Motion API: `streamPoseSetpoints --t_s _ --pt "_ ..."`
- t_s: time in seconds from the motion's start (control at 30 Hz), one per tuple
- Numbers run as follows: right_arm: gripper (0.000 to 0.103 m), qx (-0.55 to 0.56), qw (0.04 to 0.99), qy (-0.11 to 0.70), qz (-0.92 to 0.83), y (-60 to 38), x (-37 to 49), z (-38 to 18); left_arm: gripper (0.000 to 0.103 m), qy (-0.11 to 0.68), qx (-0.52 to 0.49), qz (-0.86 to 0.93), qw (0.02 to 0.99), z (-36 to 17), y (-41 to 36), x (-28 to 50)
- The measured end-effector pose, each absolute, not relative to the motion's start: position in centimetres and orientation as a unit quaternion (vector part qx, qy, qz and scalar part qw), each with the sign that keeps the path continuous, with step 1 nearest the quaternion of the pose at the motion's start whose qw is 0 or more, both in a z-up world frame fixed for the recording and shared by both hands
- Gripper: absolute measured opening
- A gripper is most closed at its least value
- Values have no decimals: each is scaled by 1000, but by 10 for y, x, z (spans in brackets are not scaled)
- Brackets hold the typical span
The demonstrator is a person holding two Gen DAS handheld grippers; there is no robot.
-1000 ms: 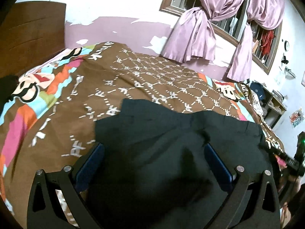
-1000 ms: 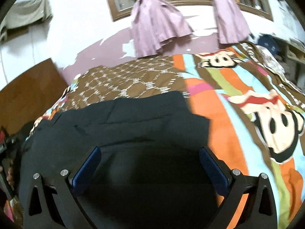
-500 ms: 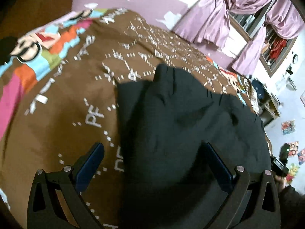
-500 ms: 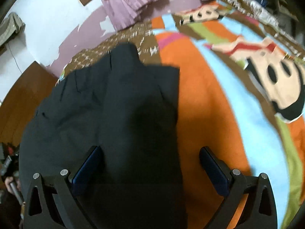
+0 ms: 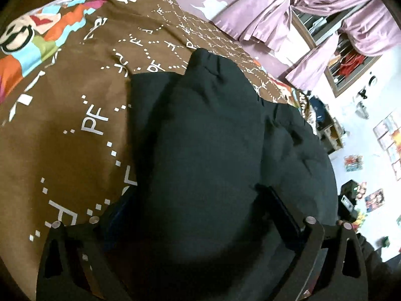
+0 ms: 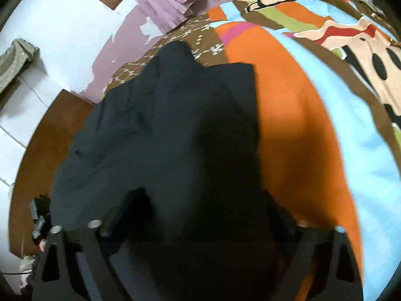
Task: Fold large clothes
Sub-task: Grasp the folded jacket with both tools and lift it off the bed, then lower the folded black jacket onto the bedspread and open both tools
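We note the dark garment [image 5: 213,138] spread on the patterned bedspread [image 5: 75,100], filling the centre and lower frame in both wrist views, its near edge between the fingers of the left gripper [image 5: 195,200] and right gripper [image 6: 200,208], whose jaws have just been closing yet stand wide.

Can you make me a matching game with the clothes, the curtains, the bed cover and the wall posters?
Things:
1. garment
2. curtains
3. bed cover
4. posters

Descriptions:
A. pale purple, knotted by the window
B. dark, spread on the bed
C. on the white wall at the right edge of the left wrist view
D. brown with white letters, colourful cartoon patches

Pairs: 1-B, 2-A, 3-D, 4-C
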State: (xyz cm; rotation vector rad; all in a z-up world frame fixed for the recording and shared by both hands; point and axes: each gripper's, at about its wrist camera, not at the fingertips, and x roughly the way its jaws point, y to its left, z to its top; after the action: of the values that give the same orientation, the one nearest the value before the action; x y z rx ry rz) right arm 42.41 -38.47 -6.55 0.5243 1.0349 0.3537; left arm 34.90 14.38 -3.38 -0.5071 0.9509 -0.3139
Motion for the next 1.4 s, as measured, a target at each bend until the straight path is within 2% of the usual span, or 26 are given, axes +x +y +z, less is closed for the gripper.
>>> streamPoseSetpoints --t_s 0.07,0.13,0.2,0.27,0.33,0.43,0.7,0.97,1.1,1.2,1.4 --pt "73 261 818 486 160 -386 423 -65 79 456 -247 -143 843 -31 144 348" --pt "58 283 813 485 155 -388 421 -65 68 460 -253 -136 840 -29 144 347" --pt "47 297 809 484 154 -390 417 -63 56 464 -266 -131 834 -26 146 344" --pt "36 303 808 482 156 -388 413 -58 37 461 -295 -137 826 -21 151 341" --pt "23 293 813 478 159 -383 409 -46 26 444 -336 -157 815 -15 157 338" --pt "17 284 826 453 178 -372 400 -19 18 422 -357 -181 813 0 161 327" --pt "13 245 849 401 241 -323 398 53 16 359 -293 -199 864 73 143 300" --pt "13 251 853 363 277 -269 420 72 16 301 -248 -161 907 115 172 282" --pt "13 229 854 384 268 -235 436 55 16 299 -246 -123 914 101 190 281" --pt "13 206 853 414 243 -222 443 27 16 330 -255 -92 904 62 203 288" --pt "18 209 850 446 188 -242 450 -15 20 337 -279 -72 896 16 225 286"
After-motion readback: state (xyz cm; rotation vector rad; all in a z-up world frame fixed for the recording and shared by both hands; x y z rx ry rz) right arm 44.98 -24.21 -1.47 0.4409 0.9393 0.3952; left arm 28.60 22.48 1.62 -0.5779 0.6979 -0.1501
